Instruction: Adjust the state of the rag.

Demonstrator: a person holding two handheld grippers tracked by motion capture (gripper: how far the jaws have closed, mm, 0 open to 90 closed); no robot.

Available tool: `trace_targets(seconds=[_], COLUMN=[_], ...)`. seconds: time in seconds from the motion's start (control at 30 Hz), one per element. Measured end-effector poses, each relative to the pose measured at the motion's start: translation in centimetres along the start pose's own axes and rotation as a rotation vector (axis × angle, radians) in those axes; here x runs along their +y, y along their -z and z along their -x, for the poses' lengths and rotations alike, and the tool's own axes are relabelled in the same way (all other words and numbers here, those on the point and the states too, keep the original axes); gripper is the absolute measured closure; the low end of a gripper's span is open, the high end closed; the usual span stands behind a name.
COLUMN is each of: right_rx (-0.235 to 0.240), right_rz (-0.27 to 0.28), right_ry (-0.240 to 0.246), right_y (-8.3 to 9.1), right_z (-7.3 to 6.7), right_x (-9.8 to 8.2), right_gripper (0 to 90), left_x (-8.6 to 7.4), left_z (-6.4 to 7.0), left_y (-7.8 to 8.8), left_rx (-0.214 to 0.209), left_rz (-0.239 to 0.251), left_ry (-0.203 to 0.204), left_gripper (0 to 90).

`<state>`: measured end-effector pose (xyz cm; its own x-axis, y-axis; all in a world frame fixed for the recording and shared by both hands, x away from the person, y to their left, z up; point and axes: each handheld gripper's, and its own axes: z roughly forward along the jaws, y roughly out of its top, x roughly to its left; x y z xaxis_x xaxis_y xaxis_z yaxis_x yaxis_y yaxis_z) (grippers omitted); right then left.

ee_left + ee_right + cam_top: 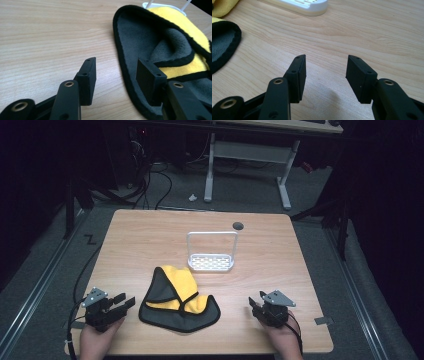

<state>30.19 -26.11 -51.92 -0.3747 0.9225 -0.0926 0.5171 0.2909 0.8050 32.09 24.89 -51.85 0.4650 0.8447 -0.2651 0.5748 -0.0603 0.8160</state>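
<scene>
A crumpled cloth [179,302], yellow on one face and grey on the other with a black hem, lies on the table [125,240] near the front edge, between the two grippers. Behind it, just apart, stands a white rack [211,252] with a tall wire handle and a slotted base. A small dark disc [238,225] sits near the table's far edge.

The left gripper [122,304] rests on the table just left of the cloth, jaws spread with nothing between them; in the left gripper view its right pad [147,80] stands over the cloth's hem, and contact cannot be judged. The right gripper [256,307] sits well right of the cloth, jaws likewise wide and empty over bare wood.

Nothing blocks either gripper's way to the cloth. The cloth's folds hide its underside, and the rack is cut off at the top of both gripper views.
</scene>
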Motion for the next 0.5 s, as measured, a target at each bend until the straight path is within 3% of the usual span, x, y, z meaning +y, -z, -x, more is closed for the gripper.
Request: trace_targets(seconds=[0.2, 0.27, 0.3, 0.4, 0.43, 0.5], right_rx=[0.014, 0.019, 0.019, 0.026, 0.028, 0.031], right_rz=[0.009, 0.011, 0.011, 0.017, 0.016, 0.018], right_ry=[0.001, 0.003, 0.003, 0.011, 0.011, 0.018], right_y=[0.1, 0.1, 0.1, 0.2, 0.3, 0.3], right_z=[-0.1, -0.3, -0.3, -0.7, -0.8, -1.0], right_x=[0.1, 0.2, 0.2, 0.3, 0.3, 0.4], right_gripper=[51.8, 52.8, 52.8, 53.6, 53.9, 54.8], left_x=[0.8, 0.9, 0.9, 0.8, 0.6, 0.6], left_z=[2.3, 3.5, 3.5, 4.3, 4.4, 4.4], left_y=[0.2, -0.5, -0.5, -1.7, -2.7, -3.0], left_rx=[-0.058, -0.094, -0.094, -0.095, -0.089, -0.086], left_rz=[0.032, 0.019, 0.019, -0.035, -0.082, -0.104], left_ry=[-0.078, -0.115, -0.115, -0.157, -0.159, -0.158], left_gripper=[51.7, 51.1, 51.1, 53.7, 56.5, 70.8])
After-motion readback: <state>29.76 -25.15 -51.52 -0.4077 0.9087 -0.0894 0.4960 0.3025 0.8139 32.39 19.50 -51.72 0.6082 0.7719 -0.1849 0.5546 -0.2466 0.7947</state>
